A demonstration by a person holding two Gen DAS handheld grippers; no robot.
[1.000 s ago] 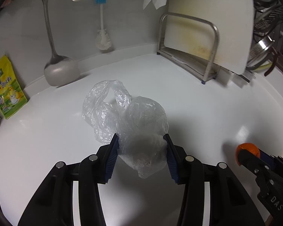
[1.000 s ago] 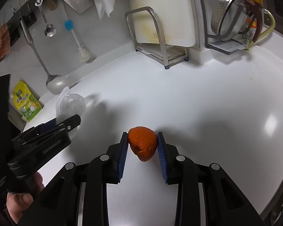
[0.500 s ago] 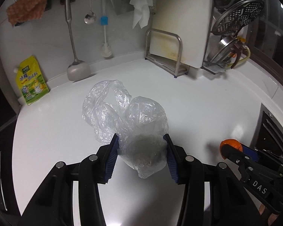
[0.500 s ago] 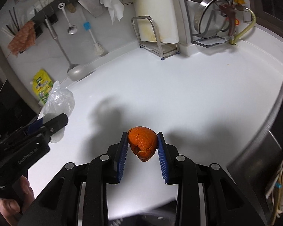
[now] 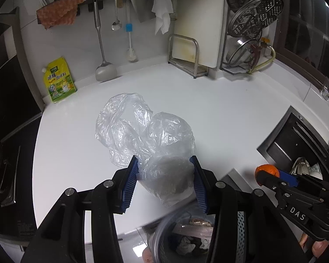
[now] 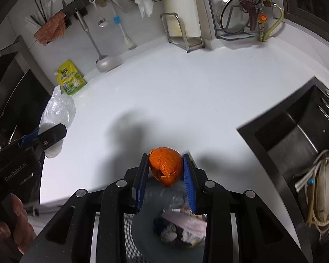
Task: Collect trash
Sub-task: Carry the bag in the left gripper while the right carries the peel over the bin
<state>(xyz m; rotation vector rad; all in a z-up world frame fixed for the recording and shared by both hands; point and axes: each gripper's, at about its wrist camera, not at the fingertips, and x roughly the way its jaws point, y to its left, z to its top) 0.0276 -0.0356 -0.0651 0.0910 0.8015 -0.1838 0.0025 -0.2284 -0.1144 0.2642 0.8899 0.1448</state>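
Both grippers have drawn back off the table to above the bin [image 5: 182, 236], left gripper [image 5: 164, 183] pinching the bag [image 5: 147, 135], right gripper [image 6: 165, 178] pinching the peel [image 6: 165, 166], ready for release.

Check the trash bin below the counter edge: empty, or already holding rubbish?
Already holding rubbish: the trash bin shows crumpled scraps inside, seen beneath the right gripper holding the orange peel.
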